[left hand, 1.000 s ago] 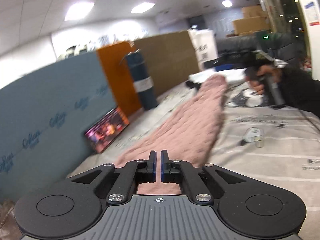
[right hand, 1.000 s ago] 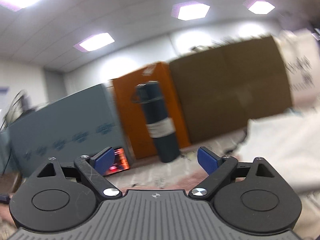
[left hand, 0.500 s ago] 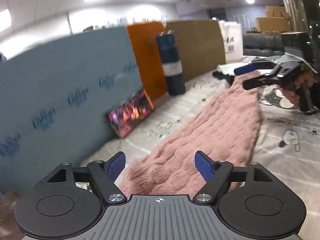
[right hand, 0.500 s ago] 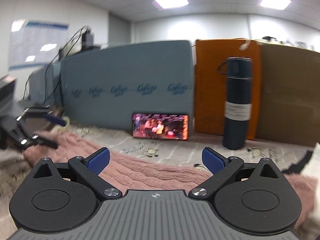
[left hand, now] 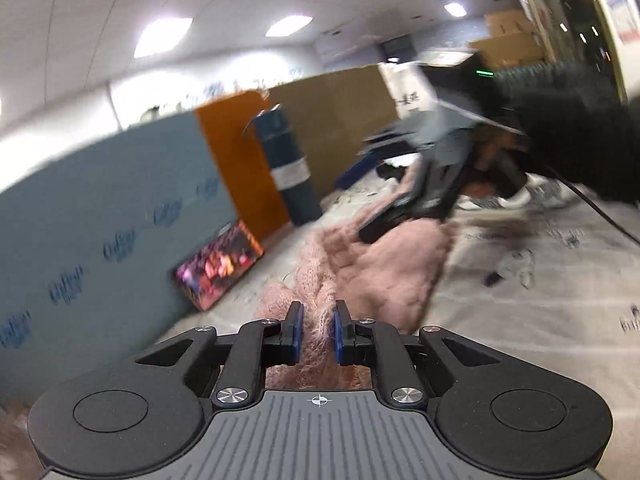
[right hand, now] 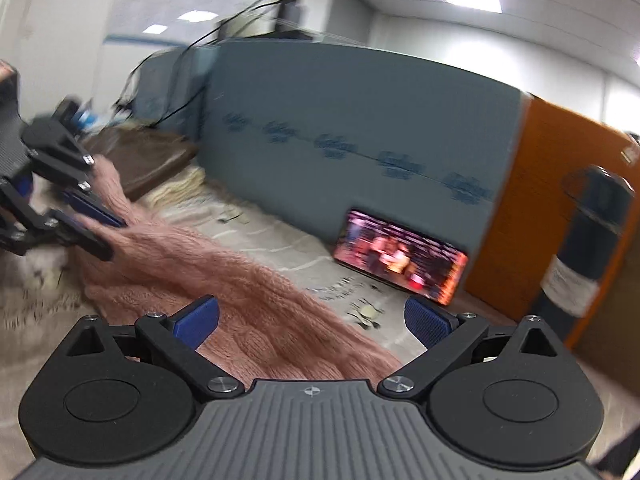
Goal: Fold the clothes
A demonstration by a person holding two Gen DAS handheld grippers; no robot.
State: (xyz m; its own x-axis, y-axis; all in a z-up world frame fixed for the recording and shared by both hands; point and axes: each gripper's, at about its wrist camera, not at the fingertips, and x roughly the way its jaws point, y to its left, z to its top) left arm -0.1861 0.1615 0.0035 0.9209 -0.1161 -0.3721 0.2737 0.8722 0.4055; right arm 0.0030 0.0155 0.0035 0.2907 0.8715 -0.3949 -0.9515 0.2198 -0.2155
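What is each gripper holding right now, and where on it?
Left gripper pinches the pink knitted sweater at its near end; right gripper is open, holding nothing.

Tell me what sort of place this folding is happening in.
Probably an office or lab: recessed ceiling light panels, stacked cardboard boxes, and a printed sheet spread under the fuzzy pink knitted sweater.

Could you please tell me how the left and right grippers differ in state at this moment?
The left gripper is nearly shut, pinching the pink sweater; the right gripper is wide open, gripping nothing. The left one holds a raised fold, while the right hovers over flat fabric. Both have blue pads.
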